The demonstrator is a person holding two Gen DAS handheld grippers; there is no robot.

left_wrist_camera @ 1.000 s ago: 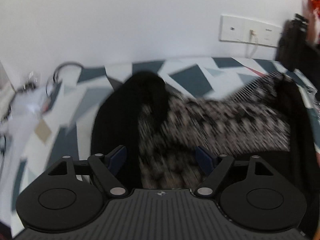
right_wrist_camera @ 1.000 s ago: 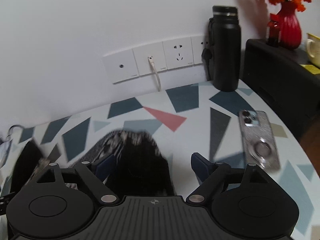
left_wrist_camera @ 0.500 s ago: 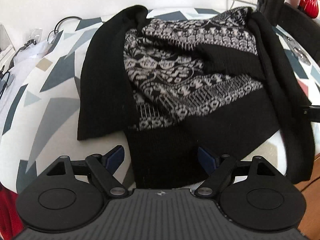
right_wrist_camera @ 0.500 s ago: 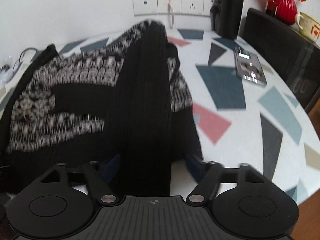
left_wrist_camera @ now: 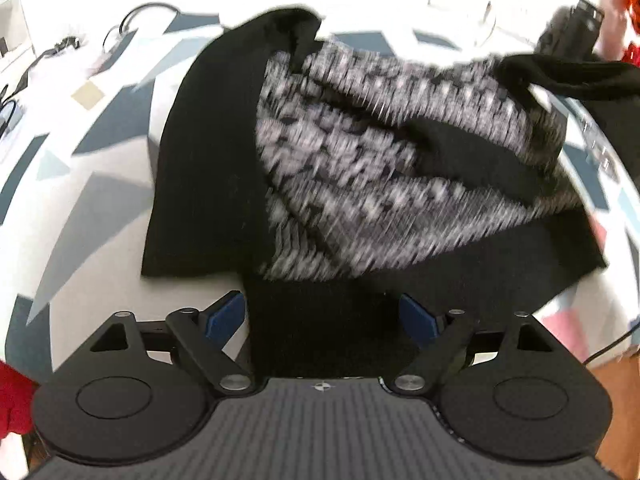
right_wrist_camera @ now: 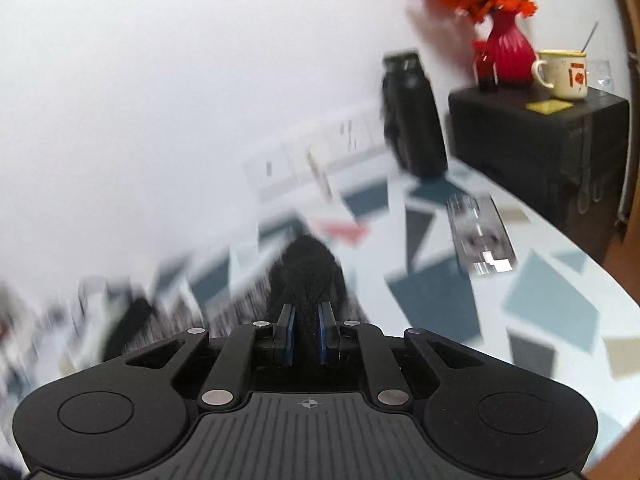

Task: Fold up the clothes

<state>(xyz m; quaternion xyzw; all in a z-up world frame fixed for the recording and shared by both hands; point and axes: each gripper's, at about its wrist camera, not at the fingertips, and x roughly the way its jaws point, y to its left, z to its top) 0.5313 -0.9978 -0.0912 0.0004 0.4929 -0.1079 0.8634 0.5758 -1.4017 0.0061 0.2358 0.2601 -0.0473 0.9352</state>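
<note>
Broadly, a round table (left_wrist_camera: 100, 216) with a white top printed in blue-grey, pink and beige triangles fills both views. Across it lies a black sweater (left_wrist_camera: 360, 184) with a black-and-white patterned panel, bunched in loose folds; its plain black left side lies flat on the tabletop, and a black sleeve or edge (left_wrist_camera: 568, 76) rises off the table at the far right of the left wrist view. Motion blur smears the pattern.

A black cabinet (right_wrist_camera: 536, 136) stands beside the table by the wall, carrying a red vase (right_wrist_camera: 506, 52) of orange flowers and a cream mug (right_wrist_camera: 562, 74) with a spoon in it. A black bottle (right_wrist_camera: 414, 116) stands at the table's back edge, near white wall sockets (right_wrist_camera: 320, 152). A silvery phone (right_wrist_camera: 480, 236) lies flat on the tabletop, apart from the sweater.

The left gripper (left_wrist_camera: 322, 316) hovers over the sweater's near black hem with its 2 blue-padded fingers (left_wrist_camera: 224, 314) spread wide, holding nothing. The right gripper (right_wrist_camera: 307, 334) is clamped on a ridge of black sweater fabric (right_wrist_camera: 306, 276), its 2 pads pressed against either side of the cloth.
</note>
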